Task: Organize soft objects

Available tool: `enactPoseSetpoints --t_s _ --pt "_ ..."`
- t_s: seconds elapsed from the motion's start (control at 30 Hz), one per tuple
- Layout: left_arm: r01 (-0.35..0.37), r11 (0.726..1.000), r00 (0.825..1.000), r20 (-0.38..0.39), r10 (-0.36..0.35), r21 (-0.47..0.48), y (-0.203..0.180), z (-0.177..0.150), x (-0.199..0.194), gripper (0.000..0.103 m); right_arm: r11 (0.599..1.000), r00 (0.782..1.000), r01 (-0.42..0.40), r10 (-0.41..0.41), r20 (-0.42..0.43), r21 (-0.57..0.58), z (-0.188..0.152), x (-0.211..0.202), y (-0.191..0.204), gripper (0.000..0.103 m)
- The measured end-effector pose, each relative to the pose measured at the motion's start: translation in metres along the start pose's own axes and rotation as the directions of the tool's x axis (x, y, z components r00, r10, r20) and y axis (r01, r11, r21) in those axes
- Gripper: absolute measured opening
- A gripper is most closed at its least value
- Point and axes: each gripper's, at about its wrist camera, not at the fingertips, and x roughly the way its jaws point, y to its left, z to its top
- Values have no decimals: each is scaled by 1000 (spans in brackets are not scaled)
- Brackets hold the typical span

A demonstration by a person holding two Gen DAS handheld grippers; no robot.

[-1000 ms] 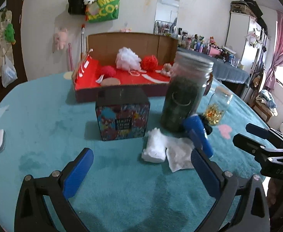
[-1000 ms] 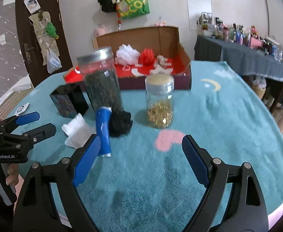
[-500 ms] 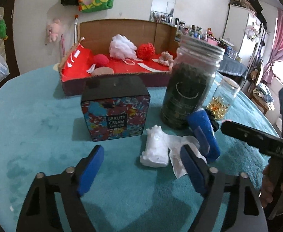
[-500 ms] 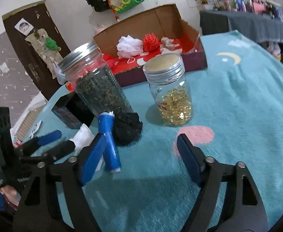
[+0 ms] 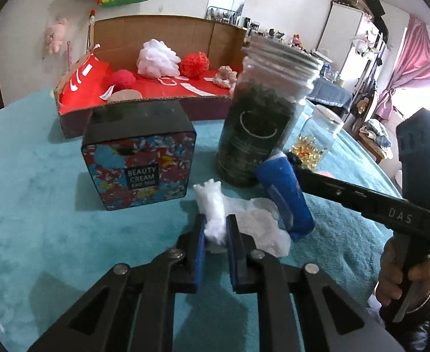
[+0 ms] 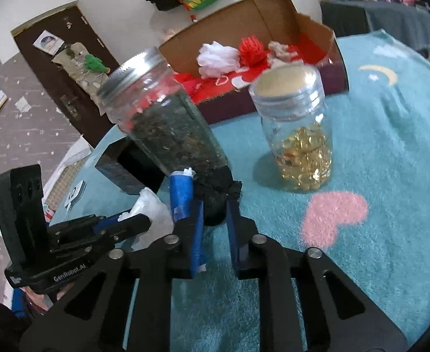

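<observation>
A white fluffy wad (image 5: 213,202) lies on the teal table cover in front of a flat white tissue (image 5: 262,226). My left gripper (image 5: 216,223) has its jaws closing on the wad, and both blue pads press its sides. A black fluffy ball (image 6: 218,187) sits at the foot of the tall jar. My right gripper (image 6: 215,208) has its jaws closing on this ball, pads against it. A blue tube (image 6: 179,193) lies just left of the ball. At the back, an open cardboard box (image 5: 203,108) with a red floor holds a white puff (image 5: 156,58) and red puffs.
A tall jar of dark leaves (image 5: 259,129) and a small jar of golden capsules (image 6: 300,146) stand close behind the grippers. A patterned cream box (image 5: 138,158) stands left of the tall jar. The two grippers work side by side, with a hand (image 5: 391,270) on the right one.
Both grippers were wide open and have closed. The left came forward onto the white wad; the right moved in and down onto the black ball.
</observation>
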Motion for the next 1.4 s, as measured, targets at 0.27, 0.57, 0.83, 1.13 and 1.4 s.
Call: enactPoseSetpoints --t_s 0.27,0.57,0.83,1.13,1.4 --pt "-7 1000 998 58 6 14 -4 7 -19 13 996 997 53 -49 55 -75 -2 -27 14 13" --pt "-17 999 995 96 13 46 -10 16 -33 13 989 995 72 -62 80 -127 -1 -39 24 13" --pt "-11 997 993 119 2 71 -17 19 -43 13 987 996 63 -52 75 -147 -3 -42 29 13" --pt "-83 987 992 106 68 135 -21 6 -34 16 967 990 134 -119 81 -217 -13 -40 34 13" --pt "4 995 998 60 -10 95 -20 -11 -18 36 955 986 169 -162 50 -243 -29 -28 26 16"
